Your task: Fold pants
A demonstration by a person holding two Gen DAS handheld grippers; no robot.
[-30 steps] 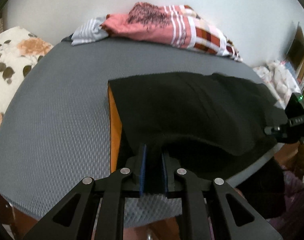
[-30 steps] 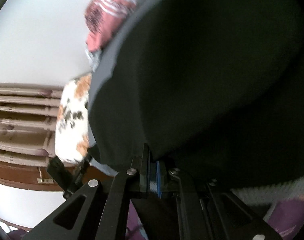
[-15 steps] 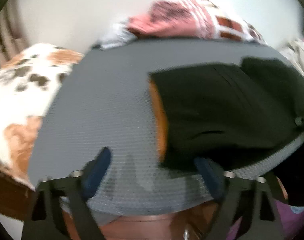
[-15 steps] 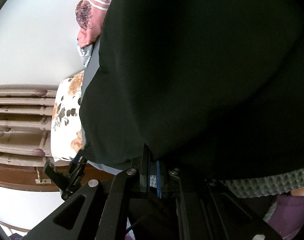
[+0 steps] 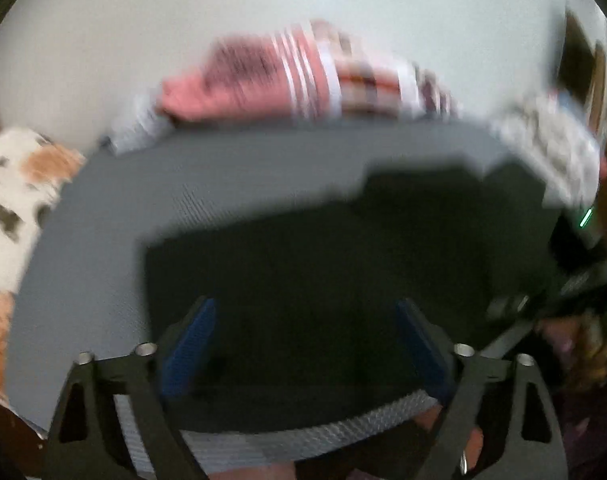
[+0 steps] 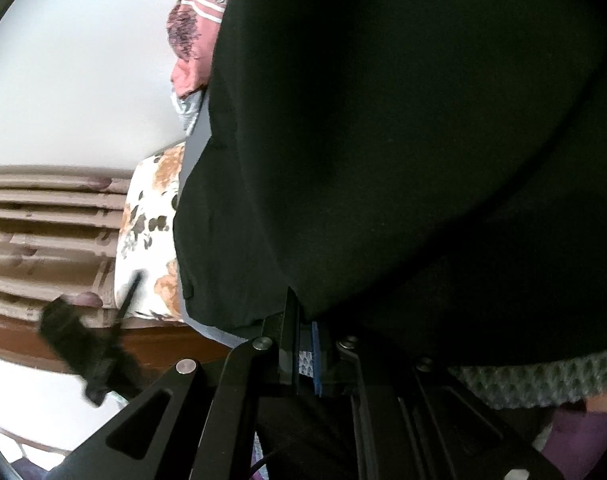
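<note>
Around your work, a heap of pink, striped and checked clothes (image 5: 299,76) lies at the far edge of the grey mat (image 5: 103,240), against the pale wall (image 5: 263,0). A flowered cushion (image 5: 7,200) sits off the mat's left side, and pale crumpled cloth (image 5: 551,148) lies at the far right corner. From the right wrist view you also see ribbed brown woodwork (image 6: 43,220) beyond the cushion.

The black pants (image 5: 323,248) lie folded on the mat, reaching its near edge and its right side. In the right wrist view they fill most of the picture and hide nearly all of the mat.

Your left gripper (image 5: 303,344) hovers over the near part of the pants with its blue pads (image 5: 187,344) well apart; the jaws are closing, with the cloth below them but not pinched. Your right gripper (image 6: 305,332) is clenched on the edge of the pants, cloth bunched over its fingertips.

The left wrist view is smeared. A line of small lettering runs along a white stripe of the pink garment (image 6: 199,4) in the right wrist view, too small to read.
</note>
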